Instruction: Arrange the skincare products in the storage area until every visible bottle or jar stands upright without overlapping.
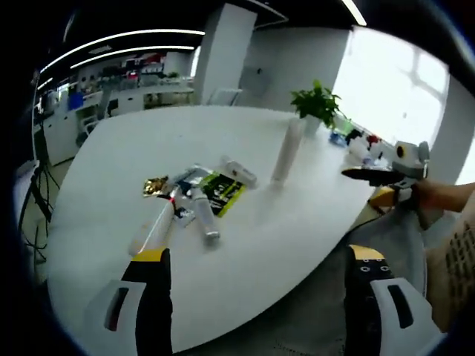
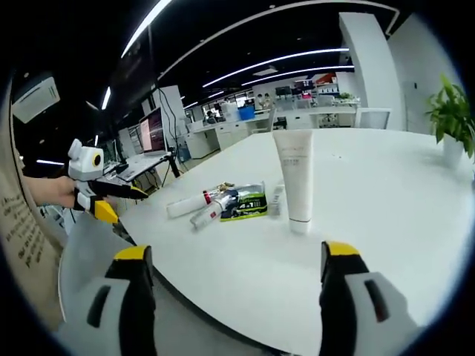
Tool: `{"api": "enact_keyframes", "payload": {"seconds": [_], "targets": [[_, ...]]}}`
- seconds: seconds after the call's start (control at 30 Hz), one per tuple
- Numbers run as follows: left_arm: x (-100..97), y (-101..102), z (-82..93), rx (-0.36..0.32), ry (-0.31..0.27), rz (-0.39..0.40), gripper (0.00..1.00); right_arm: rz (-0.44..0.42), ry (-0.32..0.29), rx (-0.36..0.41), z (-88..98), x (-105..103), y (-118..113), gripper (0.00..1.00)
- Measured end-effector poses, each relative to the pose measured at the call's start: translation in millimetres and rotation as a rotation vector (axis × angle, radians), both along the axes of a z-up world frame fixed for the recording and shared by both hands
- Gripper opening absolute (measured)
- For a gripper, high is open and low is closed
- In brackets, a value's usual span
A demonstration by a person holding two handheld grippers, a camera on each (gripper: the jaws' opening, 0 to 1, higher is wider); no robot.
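A big white bench [image 2: 386,193] holds everything. On it, one tall white tube [image 2: 294,178] stands upright on its cap. Just beside the tall white tube lies a heap of fallen things: a green and black packet [image 2: 246,202], a long white tube [image 2: 185,205] and smaller tubes. A potted plant [image 1: 318,107] stands beyond the tall white tube. The left hand-held gripper [image 1: 256,285] and the right hand-held gripper [image 2: 234,285] are both spread wide and carry nothing, near the bench edge.

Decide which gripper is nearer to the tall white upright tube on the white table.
Right, probably. The right gripper faces the tall white upright tube just ahead of its open jaws. The left gripper hangs off the table edge, the tube farther across.
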State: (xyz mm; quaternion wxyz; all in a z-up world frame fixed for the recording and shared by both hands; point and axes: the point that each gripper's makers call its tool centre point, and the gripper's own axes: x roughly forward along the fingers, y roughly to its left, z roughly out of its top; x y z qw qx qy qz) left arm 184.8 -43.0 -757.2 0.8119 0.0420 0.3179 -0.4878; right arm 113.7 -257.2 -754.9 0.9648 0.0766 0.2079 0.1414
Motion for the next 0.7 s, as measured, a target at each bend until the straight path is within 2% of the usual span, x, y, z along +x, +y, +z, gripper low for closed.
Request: {"api": "enact_keyframes", "payload": {"seconds": [0.43,0.7], "targets": [[1.3,5.6,0.0,0.013,0.004,0.005,0.95,0.019,0.015,-0.008,-2.3,-1.0,5.2,0.92],[17.7,9.8,0.6,0.031,-0.008,0.014,0.94,0.043,0.027,-0.026,-4.8,-2.1,10.5,0.91]]}}
